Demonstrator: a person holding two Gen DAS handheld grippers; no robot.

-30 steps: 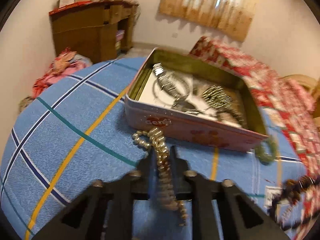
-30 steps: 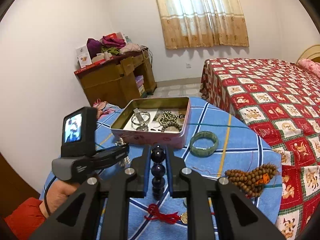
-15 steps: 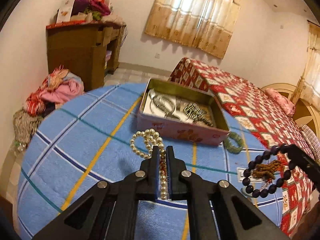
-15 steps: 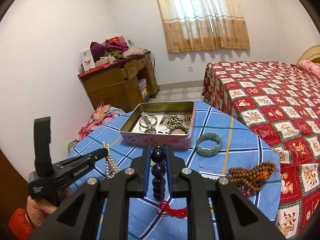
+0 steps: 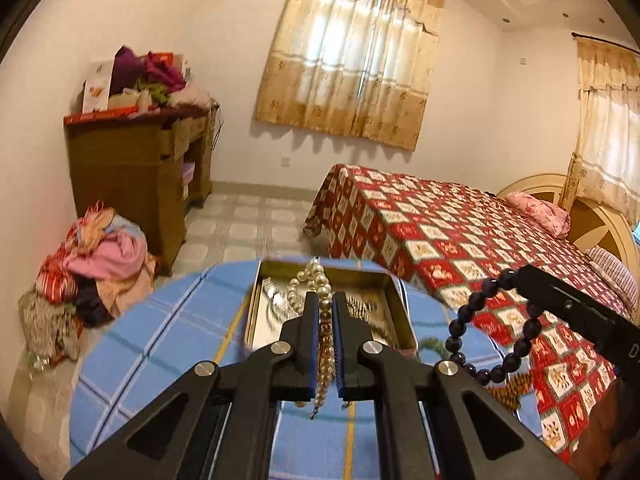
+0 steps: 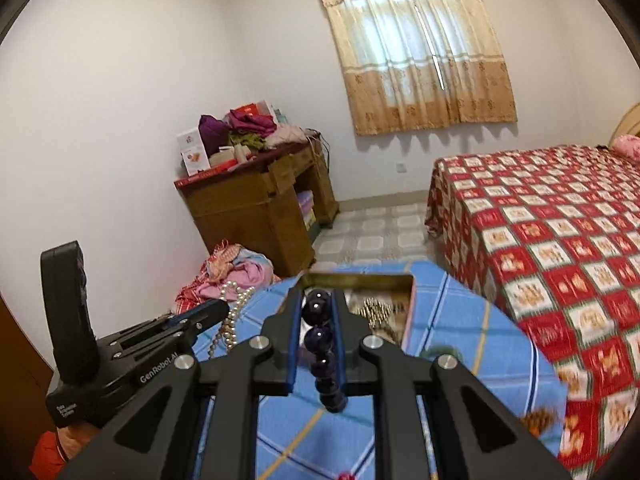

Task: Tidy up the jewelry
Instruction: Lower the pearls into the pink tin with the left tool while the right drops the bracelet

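My left gripper (image 5: 325,300) is shut on a pearl necklace (image 5: 316,280) and holds it up above the round table, in front of the open tin box (image 5: 396,300). My right gripper (image 6: 317,296) is shut on a dark purple bead bracelet (image 6: 318,336), also lifted over the table. The bracelet hangs at the right of the left wrist view (image 5: 480,320). The pearls hang from the left gripper in the right wrist view (image 6: 232,312). The tin (image 6: 408,300) holds other jewelry, blurred.
The table has a blue checked cloth (image 5: 160,344). A green bangle (image 5: 432,346) and brown wooden beads (image 6: 538,420) lie on it to the right of the tin. A bed (image 5: 460,232), a wooden desk (image 5: 136,168) and a clothes pile (image 5: 88,264) stand beyond.
Both grippers have risen and tilted up from the table with their jewelry. The pearl necklace has left the cloth and now hangs from the left gripper.
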